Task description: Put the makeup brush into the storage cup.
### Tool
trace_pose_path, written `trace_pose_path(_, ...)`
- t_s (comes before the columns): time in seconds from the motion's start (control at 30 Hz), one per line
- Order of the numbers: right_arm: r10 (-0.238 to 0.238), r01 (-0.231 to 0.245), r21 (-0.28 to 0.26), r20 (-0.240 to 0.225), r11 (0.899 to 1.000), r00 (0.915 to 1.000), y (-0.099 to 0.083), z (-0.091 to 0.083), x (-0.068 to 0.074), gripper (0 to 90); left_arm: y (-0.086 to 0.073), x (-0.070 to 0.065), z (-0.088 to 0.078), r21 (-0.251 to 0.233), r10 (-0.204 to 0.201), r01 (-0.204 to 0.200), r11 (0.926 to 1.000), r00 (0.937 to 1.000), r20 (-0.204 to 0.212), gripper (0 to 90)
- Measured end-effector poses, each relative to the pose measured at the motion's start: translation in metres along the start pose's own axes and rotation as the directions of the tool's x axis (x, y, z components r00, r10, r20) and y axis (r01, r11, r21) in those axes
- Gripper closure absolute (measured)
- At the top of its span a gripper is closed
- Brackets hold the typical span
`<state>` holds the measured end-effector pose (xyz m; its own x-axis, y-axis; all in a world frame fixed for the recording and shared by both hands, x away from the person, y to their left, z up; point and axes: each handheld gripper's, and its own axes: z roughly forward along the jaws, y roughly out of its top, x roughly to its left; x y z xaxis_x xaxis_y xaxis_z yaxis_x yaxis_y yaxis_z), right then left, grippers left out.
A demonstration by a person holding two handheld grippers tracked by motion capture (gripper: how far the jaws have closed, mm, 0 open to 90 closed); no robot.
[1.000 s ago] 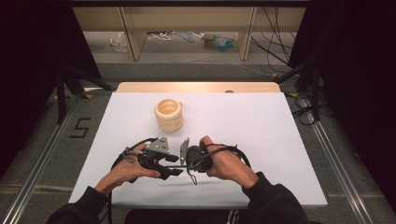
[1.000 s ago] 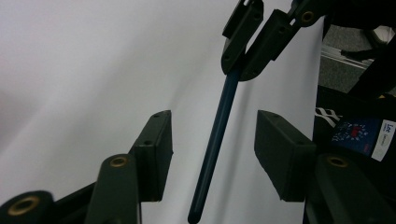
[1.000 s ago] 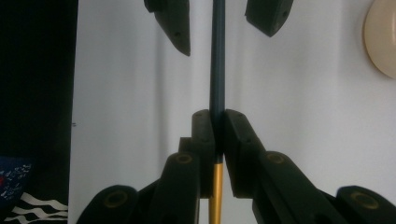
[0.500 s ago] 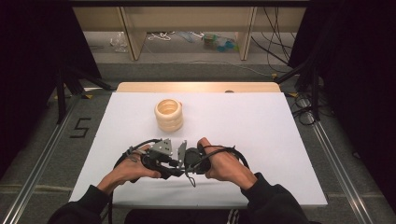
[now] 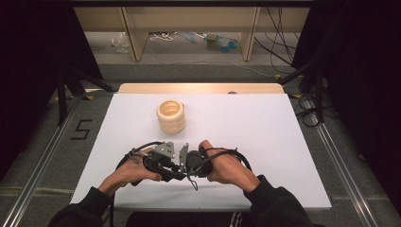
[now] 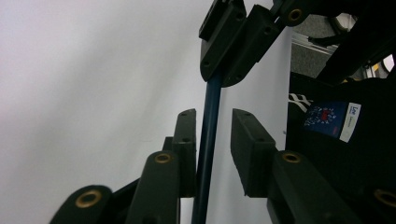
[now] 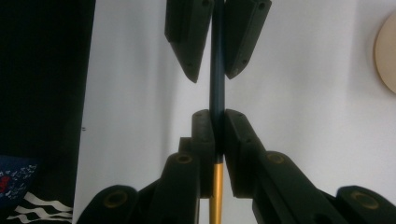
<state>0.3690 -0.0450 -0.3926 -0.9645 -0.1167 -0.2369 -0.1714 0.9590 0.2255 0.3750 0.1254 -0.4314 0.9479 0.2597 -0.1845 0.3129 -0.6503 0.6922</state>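
High view: two hands hold the left gripper (image 5: 176,165) and right gripper (image 5: 185,163) tip to tip near the table's (image 5: 265,137) front edge, a ring stack (image 5: 170,116) beyond. Left gripper view: its jaws, just closing, flank a blue rod (image 6: 208,140), one side still gapped. Right gripper view: its jaws clamp the rod (image 7: 217,79), so a handover seems underway.

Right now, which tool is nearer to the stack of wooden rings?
Left. The left tool sits almost straight below the stack of wooden rings in the high view, toward the person; the right tool faces it just to the right, slightly farther.
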Motion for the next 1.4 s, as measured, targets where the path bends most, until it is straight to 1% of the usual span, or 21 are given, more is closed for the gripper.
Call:
trace_pose_path(0.03,0.002,-0.002,-0.004,0.000,1.000,1.0000,0.000,0.000,0.000,83.0,0.000,0.001,0.000,-0.001,0.014,-0.014,0.9999,0.9999,0.003,72.6)
trace_pose_path(0.17,0.012,-0.012,-0.001,-0.004,1.000,0.9999,0.001,0.001,0.001,83.0,-0.001,-0.001,0.003,-0.017,-0.021,0.021,0.9996,0.9998,0.004,73.6)
trace_pose_path(0.23,0.004,-0.004,-0.004,-0.005,1.000,1.0000,0.001,0.001,0.001,83.0,0.000,0.000,0.003,-0.015,-0.009,0.009,0.9999,0.9999,0.007,74.2)
trace_pose_path(0.3,-0.003,0.003,-0.006,-0.005,1.000,1.0000,0.001,0.001,0.001,83.0,0.000,-0.002,0.005,-0.036,-0.047,0.047,0.9982,0.9989,0.009,74.8)
trace_pose_path(0.4,-0.019,0.019,-0.016,-0.005,1.000,0.9998,0.001,0.003,0.000,83.0,0.000,-0.003,0.007,-0.054,-0.071,0.071,0.9960,0.9974,0.011,76.7)
trace_pose_path(0.43,-0.023,0.023,-0.018,-0.010,1.000,0.9997,0.001,0.003,0.000,83.0,0.000,0.005,0.000,0.035,0.041,-0.041,0.9985,0.9990,0.019,77.3)
trace_pose_path(0.47,-0.011,0.010,-0.010,-0.011,1.000,0.9999,0.001,0.002,0.001,83.0,0.000,0.006,-0.001,0.053,0.061,-0.062,0.9966,0.9978,0.025,77.8)
trace_pose_path(0.5,-0.016,0.016,-0.012,-0.006,1.000,0.9998,0.001,0.002,0.000,83.0,-0.001,0.001,0.004,-0.013,-0.022,0.022,0.9997,0.9996,0.015,78.1)
trace_pose_path(0.53,-0.021,0.021,-0.013,-0.008,1.000,0.9997,0.001,0.003,0.000,83.0,-0.001,0.003,0.003,0.003,-0.004,0.003,1.0000,0.9998,0.017,78.5)
trace_pose_path(0.57,-0.019,0.019,-0.014,-0.008,1.000,0.9998,0.001,0.003,0.001,83.0,-0.001,0.001,0.005,-0.019,-0.029,0.029,0.9994,0.9994,0.019,78.8)
trace_pose_path(0.73,-0.017,0.017,-0.007,-0.016,1.000,0.9997,0.001,0.003,0.002,83.0,-0.003,0.005,0.005,-0.002,-0.014,0.014,0.9999,0.9996,0.024,80.8)
trace_pose_path(0.77,0.019,-0.019,0.016,-0.029,1.000,0.9994,0.001,0.002,0.004,83.0,-0.003,0.005,0.005,-0.002,-0.018,0.018,0.9998,0.9995,0.028,81.0)
trace_pose_path(0.8,0.020,-0.019,0.014,-0.035,1.000,0.9992,0.001,0.002,0.004,83.0,-0.003,0.004,0.006,-0.014,-0.030,0.031,0.9994,0.9991,0.030,81.3)
trace_pose_path(0.87,0.013,-0.013,0.014,-0.038,1.000,0.9992,0.001,0.002,0.004,83.0,-0.003,0.003,0.006,-0.023,-0.027,0.028,0.9993,0.9987,0.043,82.2)
trace_pose_path(0.9,-0.041,0.041,-0.010,-0.010,0.999,0.9991,0.001,0.004,0.001,83.0,-0.004,0.003,0.006,-0.018,-0.019,0.019,0.9996,0.9985,0.052,82.7)
trace_pose_path(0.93,-0.021,0.021,-0.004,-0.013,1.000,0.9997,0.001,0.004,0.003,82.9,-0.004,0.003,0.006,-0.017,-0.013,0.014,0.9998,0.9986,0.052,83.3)
trace_pose_path(1.03,-0.051,0.051,-0.008,-0.026,0.999,0.9984,0.001,0.004,0.003,82.9,-0.004,0.005,0.006,-0.013,0.006,-0.005,0.9999,0.9979,0.064,83.8)
trace_pose_path(1.1,-0.037,0.037,0.002,-0.020,0.999,0.9991,0.002,0.004,0.004,82.4,-0.005,0.005,0.006,-0.014,0.006,-0.006,0.9999,0.9978,0.066,83.9)
trace_pose_path(1.2,-0.034,0.034,0.018,-0.008,0.999,0.9994,0.000,0.003,0.005,71.1,-0.006,0.004,0.007,-0.005,-0.005,0.005,1.0000,0.9981,0.061,84.0)
trace_pose_path(1.27,-0.035,0.035,0.018,0.004,0.999,0.9994,0.000,-0.002,0.006,60.4,-0.006,0.005,0.006,-0.001,0.015,-0.015,0.9999,0.9979,0.062,84.0)
trace_pose_path(1.4,0.019,-0.014,-0.074,0.065,0.997,0.9977,-0.003,-0.013,0.003,37.2,-0.006,0.006,0.002,-0.005,0.002,-0.002,1.0000,0.9991,0.043,84.0)
